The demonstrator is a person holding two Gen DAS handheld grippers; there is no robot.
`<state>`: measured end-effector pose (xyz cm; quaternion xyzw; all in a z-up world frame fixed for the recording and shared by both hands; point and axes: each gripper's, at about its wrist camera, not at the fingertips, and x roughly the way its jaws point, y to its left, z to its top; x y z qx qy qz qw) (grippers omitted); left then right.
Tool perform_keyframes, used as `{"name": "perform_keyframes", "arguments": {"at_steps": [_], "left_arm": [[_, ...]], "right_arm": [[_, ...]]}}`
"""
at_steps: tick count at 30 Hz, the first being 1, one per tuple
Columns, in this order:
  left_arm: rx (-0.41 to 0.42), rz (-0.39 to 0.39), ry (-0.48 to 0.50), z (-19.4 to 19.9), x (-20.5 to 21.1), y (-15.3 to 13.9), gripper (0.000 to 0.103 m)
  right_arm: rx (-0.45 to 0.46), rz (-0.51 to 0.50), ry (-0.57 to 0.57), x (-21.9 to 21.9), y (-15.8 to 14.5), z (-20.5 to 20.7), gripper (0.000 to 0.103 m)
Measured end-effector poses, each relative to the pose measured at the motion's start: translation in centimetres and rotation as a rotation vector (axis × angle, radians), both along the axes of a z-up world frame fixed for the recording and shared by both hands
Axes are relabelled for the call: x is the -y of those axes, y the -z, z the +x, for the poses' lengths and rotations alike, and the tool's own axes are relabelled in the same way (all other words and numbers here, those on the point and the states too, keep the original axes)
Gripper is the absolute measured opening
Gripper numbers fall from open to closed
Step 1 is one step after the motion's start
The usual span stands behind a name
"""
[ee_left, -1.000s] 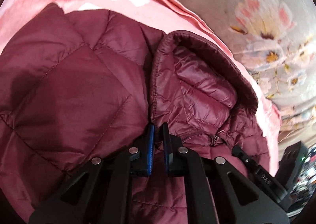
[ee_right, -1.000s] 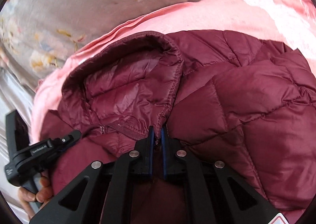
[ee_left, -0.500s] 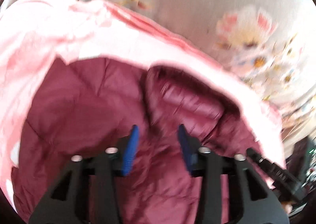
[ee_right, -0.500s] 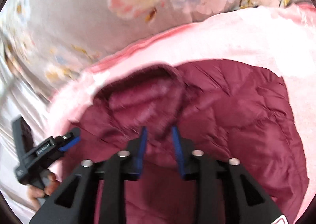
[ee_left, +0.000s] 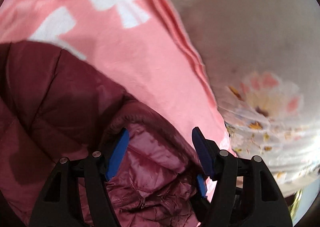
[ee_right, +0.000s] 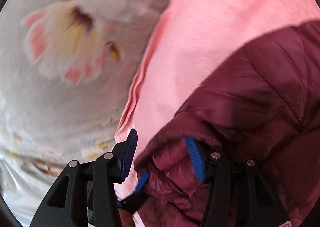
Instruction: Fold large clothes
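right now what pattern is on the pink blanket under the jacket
White bow shapes on plain pink blanket, clearest in the left wrist view.

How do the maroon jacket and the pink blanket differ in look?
The maroon jacket is dark, quilted and puffy; the pink blanket is light, flat and smooth. The jacket is one plain colour, while the blanket bears white bow shapes. The jacket lies on top of the blanket. Both are soft fabric spread over the floral sheet.

Black claw [ee_left: 160,155] arms — blue ribbed pads, silver screws.
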<state>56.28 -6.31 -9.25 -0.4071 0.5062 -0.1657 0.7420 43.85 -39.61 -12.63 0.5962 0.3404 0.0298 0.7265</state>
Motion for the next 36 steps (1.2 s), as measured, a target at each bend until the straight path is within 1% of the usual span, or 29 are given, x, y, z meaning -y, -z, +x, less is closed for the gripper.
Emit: {"name": "perform_keyframes", "arguments": {"at_steps": [1, 2, 3, 4, 5, 6, 7, 8, 11, 13, 16, 22, 25, 27, 30, 36], "left_arm": [[-0.022, -0.009, -0.011, 0.1, -0.3, 0.4, 0.051], [-0.033, 0.003, -0.007, 0.1, -0.4, 0.7, 0.026], [-0.030, 0.023, 0.010, -0.1, -0.4, 0.7, 0.013], [-0.020, 0.051, 0.032, -0.3, -0.3, 0.7, 0.002], [-0.003, 0.068, 0.044, -0.6, -0.3, 0.6, 0.002], [0.026, 0.098, 0.062, -1.1, -0.3, 0.4, 0.002], [0.065, 0.138, 0.089, -1.6, 0.0, 0.1, 0.002], [0.097, 0.187, 0.114, -2.3, 0.3, 0.0, 0.002], [0.141, 0.271, 0.152, -3.5, 1.2, 0.7, 0.002], [0.151, 0.316, 0.169, -3.7, 2.0, 1.6, 0.002], [0.173, 0.361, 0.178, -3.9, 2.4, 2.6, 0.002], [0.264, 0.464, 0.192, -4.5, 3.4, 2.8, 0.003], [0.314, 0.503, 0.192, -5.0, 3.7, 3.0, 0.003], [0.341, 0.522, 0.188, -5.4, 3.9, 3.1, 0.003], [0.360, 0.537, 0.181, -5.5, 4.0, 3.1, 0.003], [0.376, 0.555, 0.179, -5.5, 4.2, 3.1, 0.003]], "right_arm": [[-0.003, -0.035, -0.018, -0.1, -0.2, 0.0, 0.023], [-0.005, -0.083, -0.046, -0.3, -0.7, 0.1, 0.008], [-0.008, -0.152, -0.080, -0.5, -1.2, 0.1, 0.007], [-0.006, -0.243, -0.120, -1.1, -2.0, -0.1, 0.006], [-0.005, -0.339, -0.167, -1.7, -2.7, -0.1, 0.005], [-0.008, -0.408, -0.197, -2.2, -3.0, -0.2, 0.005], [-0.013, -0.510, -0.239, -3.0, -3.4, -0.2, 0.005], [-0.018, -0.582, -0.266, -3.7, -3.6, -0.2, 0.004], [-0.046, -0.818, -0.337, -5.9, -3.4, -0.3, 0.003], [-0.063, -0.924, -0.363, -7.1, -2.5, 0.0, 0.003], [-0.077, -1.028, -0.382, -8.0, -1.7, 0.3, 0.003], [-0.084, -1.098, -0.380, -9.0, -0.8, 0.3, 0.003], [-0.086, -1.121, -0.373, -9.0, -0.6, 0.1, 0.003], [-0.090, -1.134, -0.372, -9.2, -0.6, 0.3, 0.003], [-0.092, -1.138, -0.369, -9.3, -0.5, 0.5, 0.003], [-0.084, -1.099, -0.366, -8.7, -0.4, 0.8, 0.003]]}}
